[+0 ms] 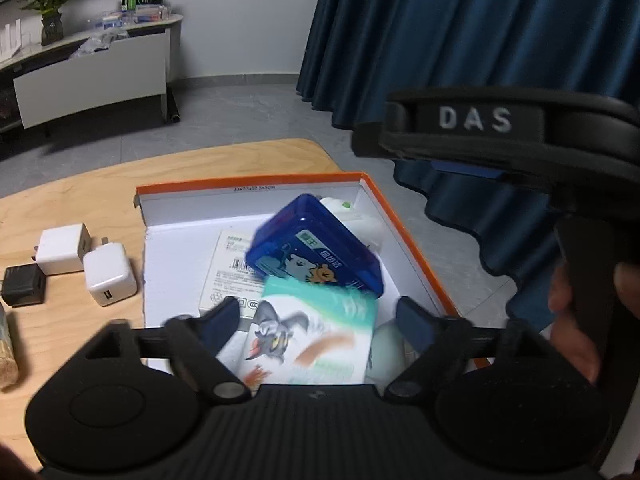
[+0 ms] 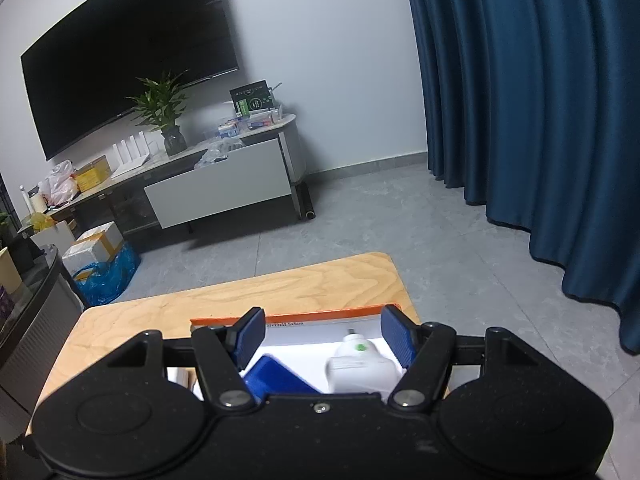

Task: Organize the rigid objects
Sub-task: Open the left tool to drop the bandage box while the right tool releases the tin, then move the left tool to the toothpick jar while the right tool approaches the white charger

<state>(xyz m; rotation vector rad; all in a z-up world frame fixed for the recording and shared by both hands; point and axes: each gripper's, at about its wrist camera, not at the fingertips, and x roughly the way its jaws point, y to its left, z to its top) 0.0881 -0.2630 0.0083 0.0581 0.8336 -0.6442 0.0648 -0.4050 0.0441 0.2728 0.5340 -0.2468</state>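
My left gripper (image 1: 316, 316) hangs spread above the orange-rimmed box (image 1: 404, 216) at the desk's far right corner, the cartoon packet (image 1: 316, 340) loose between its jaws, apparently let go. My right gripper (image 2: 324, 334), also spread, holds nothing. Chargers (image 1: 108, 276) wait at the box's left side.

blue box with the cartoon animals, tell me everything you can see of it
The glossy blue rectangular box with cartoon animals looks like hard plastic or tin, with rounded corners and a printed lid. It lies tilted inside the orange-rimmed white cardboard box, its near edge resting on the teal cartoon-cat carton and a white device behind it. No tongs touch it.
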